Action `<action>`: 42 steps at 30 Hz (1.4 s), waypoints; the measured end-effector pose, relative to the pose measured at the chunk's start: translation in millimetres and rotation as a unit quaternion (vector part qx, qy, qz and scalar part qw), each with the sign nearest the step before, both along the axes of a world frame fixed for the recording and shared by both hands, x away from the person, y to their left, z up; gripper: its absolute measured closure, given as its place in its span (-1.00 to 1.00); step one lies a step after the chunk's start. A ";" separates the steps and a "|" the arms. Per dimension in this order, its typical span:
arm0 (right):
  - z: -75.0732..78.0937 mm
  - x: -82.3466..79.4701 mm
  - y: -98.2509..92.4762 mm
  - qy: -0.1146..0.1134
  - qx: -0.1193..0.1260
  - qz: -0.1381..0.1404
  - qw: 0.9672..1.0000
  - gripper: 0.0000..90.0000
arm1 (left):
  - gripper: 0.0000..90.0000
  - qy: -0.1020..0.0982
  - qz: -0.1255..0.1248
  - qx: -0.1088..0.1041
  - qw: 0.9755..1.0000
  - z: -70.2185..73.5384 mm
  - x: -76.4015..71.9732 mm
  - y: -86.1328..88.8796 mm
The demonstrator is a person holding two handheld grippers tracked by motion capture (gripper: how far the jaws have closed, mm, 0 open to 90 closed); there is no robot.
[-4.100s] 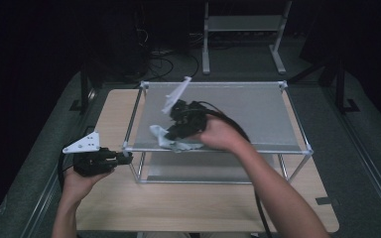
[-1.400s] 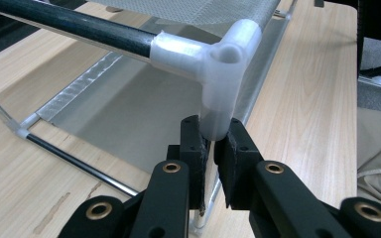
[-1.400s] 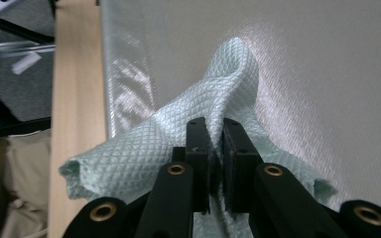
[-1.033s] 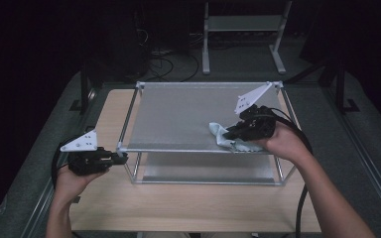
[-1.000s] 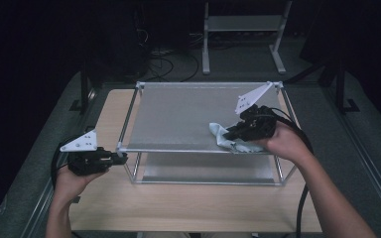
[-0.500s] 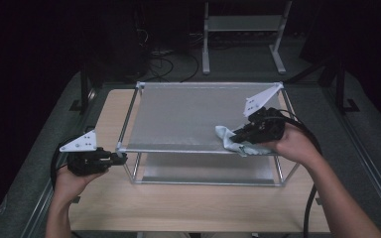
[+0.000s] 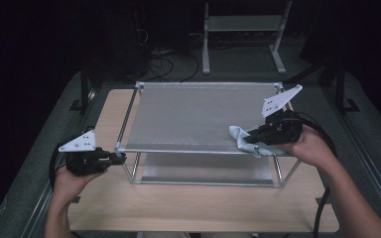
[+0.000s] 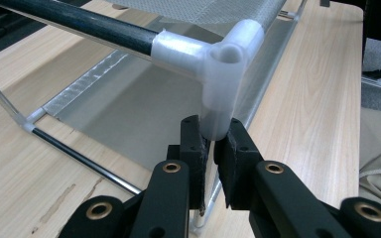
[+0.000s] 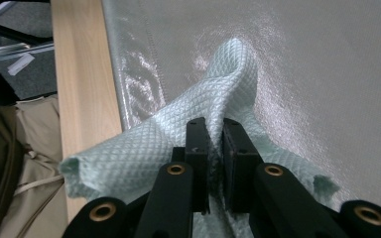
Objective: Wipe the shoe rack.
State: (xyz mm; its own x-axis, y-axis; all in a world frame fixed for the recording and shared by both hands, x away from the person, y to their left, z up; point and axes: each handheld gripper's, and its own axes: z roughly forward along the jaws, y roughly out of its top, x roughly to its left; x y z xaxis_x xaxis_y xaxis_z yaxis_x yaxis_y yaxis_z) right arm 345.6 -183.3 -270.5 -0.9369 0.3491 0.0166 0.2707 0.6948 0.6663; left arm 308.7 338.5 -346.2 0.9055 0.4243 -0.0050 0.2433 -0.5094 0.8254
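Observation:
A metal frame with a grey mesh sheet (image 7: 193, 114) on top stands on the wooden table (image 7: 178, 206). My left gripper (image 7: 119, 157) is at the frame's front left corner. In the left gripper view it (image 8: 212, 134) is shut on the lower end of the white corner connector (image 8: 223, 64). A pale green waffle cloth (image 7: 239, 135) lies on the sheet near its front right edge. My right gripper (image 7: 252, 137) is shut on a raised fold of that cloth (image 9: 168, 139), with the sheet (image 9: 327, 74) under it (image 9: 215, 130).
Under the top sheet the frame has a lower grey panel (image 7: 203, 171). A metal stand (image 7: 243, 29) and cables (image 7: 171, 54) sit on the dark floor behind the table. The table's edge (image 9: 79, 74) runs close beside the cloth.
My right gripper has slid the cloth to the right along the front of the sheet. The left gripper has stayed on the corner.

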 end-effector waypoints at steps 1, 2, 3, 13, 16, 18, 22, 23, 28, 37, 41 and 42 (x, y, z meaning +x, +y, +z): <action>0.7 -1.5 -4.8 0.000 -0.006 -0.003 1.000 0.84 | 0.81 0.000 -0.002 -0.002 1.000 -0.5 0.1 1.1; 0.8 -2.6 -10.6 0.000 -0.008 -0.011 1.000 0.84 | 0.81 -0.001 -0.003 -0.005 1.000 -0.9 0.4 1.4; 0.2 -3.2 -17.3 0.001 -0.005 -0.020 1.000 0.84 | 0.81 -0.001 -0.004 -0.005 1.000 -1.0 0.7 1.2; 0.1 14.3 43.9 0.001 -0.008 0.030 1.000 0.84 | 0.81 0.000 0.000 0.000 1.000 0.2 0.9 2.1; 2.5 15.0 25.7 0.007 -0.020 0.014 1.000 0.84 | 0.81 0.000 0.002 0.000 1.000 0.0 0.8 7.1; 2.5 13.1 3.9 0.010 -0.021 -0.006 1.000 0.84 | 0.81 0.000 0.004 -0.003 1.000 -0.4 0.5 10.1; 1.7 7.2 -34.7 0.013 -0.015 -0.041 0.999 0.84 | 0.81 -0.001 0.007 0.000 1.000 0.1 -0.6 10.3; 1.5 6.4 -40.8 0.014 -0.012 -0.046 0.999 0.84 | 0.81 0.000 0.007 0.001 1.000 0.3 -0.6 10.1; 0.4 11.1 -33.3 0.011 -0.010 -0.043 0.999 0.84 | 0.81 -0.001 0.012 0.000 1.000 0.1 -1.7 9.4; 0.2 39.7 35.5 0.013 -0.021 -0.001 1.000 0.84 | 0.81 -0.003 -0.007 0.002 1.000 0.2 0.8 3.5; 3.6 45.7 45.0 0.018 -0.029 0.010 0.999 0.84 | 0.81 -0.003 -0.010 -0.002 1.000 -0.4 0.8 3.8; 4.5 46.6 40.8 0.017 -0.032 0.001 0.999 0.84 | 0.81 -0.002 -0.011 -0.002 1.000 -0.6 0.7 3.2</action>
State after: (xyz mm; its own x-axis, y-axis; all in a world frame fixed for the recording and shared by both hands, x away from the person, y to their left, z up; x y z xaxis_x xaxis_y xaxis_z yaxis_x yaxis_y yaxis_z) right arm 392.3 -142.4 -266.0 -0.9372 0.3478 0.0272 0.2909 0.7360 0.6113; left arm 309.3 341.7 -346.8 0.9146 0.4044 -0.0027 0.2284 -0.5108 0.8288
